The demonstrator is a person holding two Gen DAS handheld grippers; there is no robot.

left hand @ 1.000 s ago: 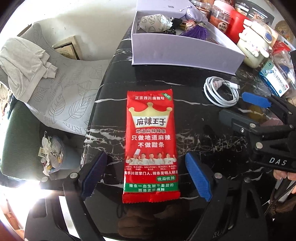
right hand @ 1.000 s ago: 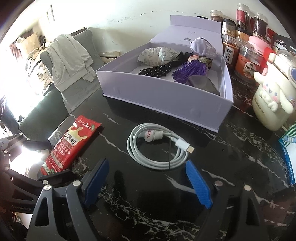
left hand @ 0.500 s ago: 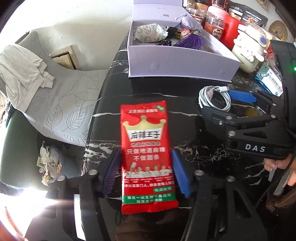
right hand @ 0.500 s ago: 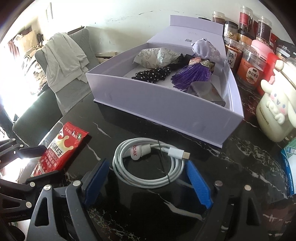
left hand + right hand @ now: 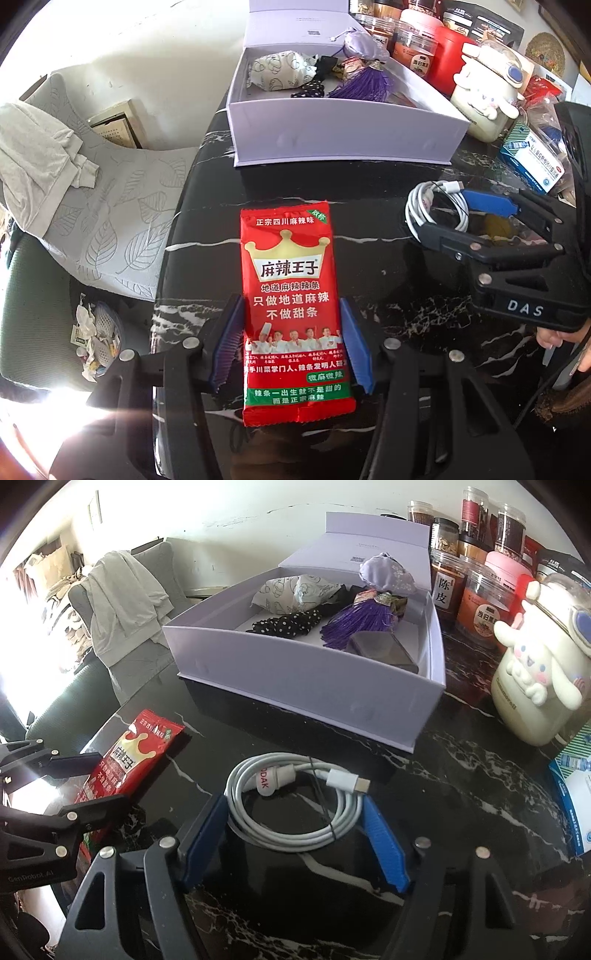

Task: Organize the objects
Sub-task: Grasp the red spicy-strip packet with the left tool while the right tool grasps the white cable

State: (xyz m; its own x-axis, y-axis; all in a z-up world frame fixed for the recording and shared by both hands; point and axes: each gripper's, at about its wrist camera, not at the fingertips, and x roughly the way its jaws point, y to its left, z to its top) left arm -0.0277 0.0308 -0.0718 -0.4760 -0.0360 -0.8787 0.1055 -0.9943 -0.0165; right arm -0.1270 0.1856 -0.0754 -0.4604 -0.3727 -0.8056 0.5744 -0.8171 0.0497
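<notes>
A red snack packet [image 5: 293,310] lies flat on the black marble table; it also shows in the right wrist view [image 5: 125,760]. My left gripper [image 5: 291,317] is shut on its lower half, both blue pads against its long edges. A coiled white cable [image 5: 295,801] lies on the table, also seen in the left wrist view [image 5: 436,210]. My right gripper [image 5: 295,812] is open, its blue fingers on either side of the coil. An open lavender box [image 5: 306,683] behind them holds a patterned pouch, a purple tassel and dark items.
Jars [image 5: 476,602] and a white cartoon-dog container [image 5: 535,679] stand at the back right. A blue-white medicine box [image 5: 572,805] lies at the right edge. A grey chair with clothes [image 5: 122,602] stands left of the table, and a waste bin [image 5: 96,332] sits below.
My left gripper has closed from wide open onto the red packet. My right gripper has moved forward until its open fingers flank the cable coil, and they have narrowed.
</notes>
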